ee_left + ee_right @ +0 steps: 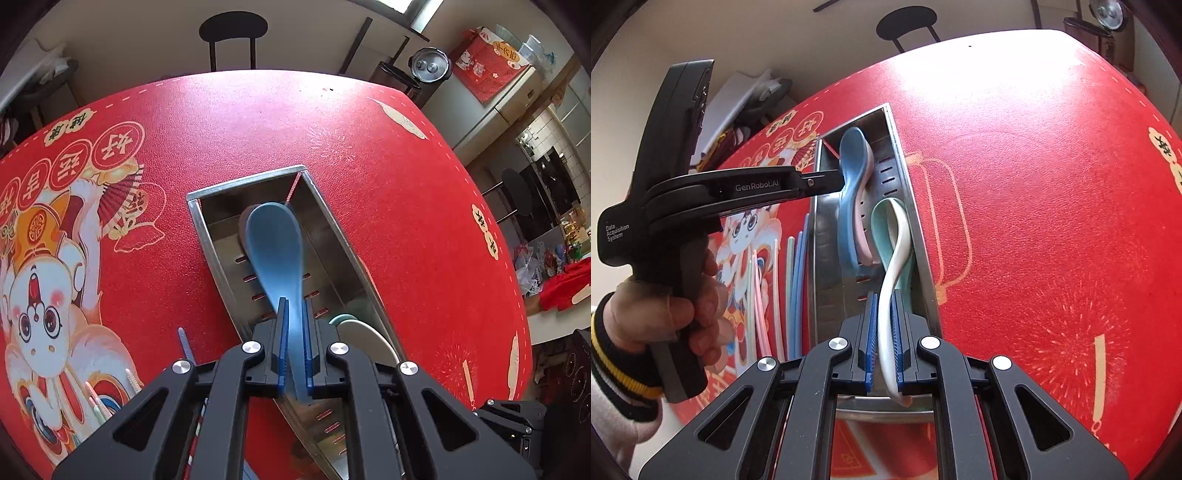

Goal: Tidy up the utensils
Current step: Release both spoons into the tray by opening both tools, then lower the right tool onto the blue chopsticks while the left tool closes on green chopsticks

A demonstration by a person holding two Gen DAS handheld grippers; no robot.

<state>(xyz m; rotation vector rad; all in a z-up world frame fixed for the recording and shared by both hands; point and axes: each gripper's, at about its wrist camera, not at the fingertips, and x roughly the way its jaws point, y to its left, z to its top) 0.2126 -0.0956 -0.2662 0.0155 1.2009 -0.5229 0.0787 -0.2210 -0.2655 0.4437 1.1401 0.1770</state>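
A long steel tray [247,181] with a slotted floor lies on the red tablecloth. My left gripper [293,306] is shut on the handle of a blue spoon [273,240], whose bowl hangs over the tray's far end. In the right wrist view that left gripper [840,181], held by a person's hand [665,314], grips the blue spoon [849,155], which lies over a pink spoon [866,236] in the tray [901,147]. My right gripper [884,299] is shut on the handle of a white spoon [899,236], whose bowl rests on a mint spoon [882,221].
Several pastel chopsticks [798,288] lie on the cloth left of the tray. The red printed tablecloth [406,221] covers the table. A black chair [232,29] stands beyond the far edge, and a pot [430,68] sits off the far right corner.
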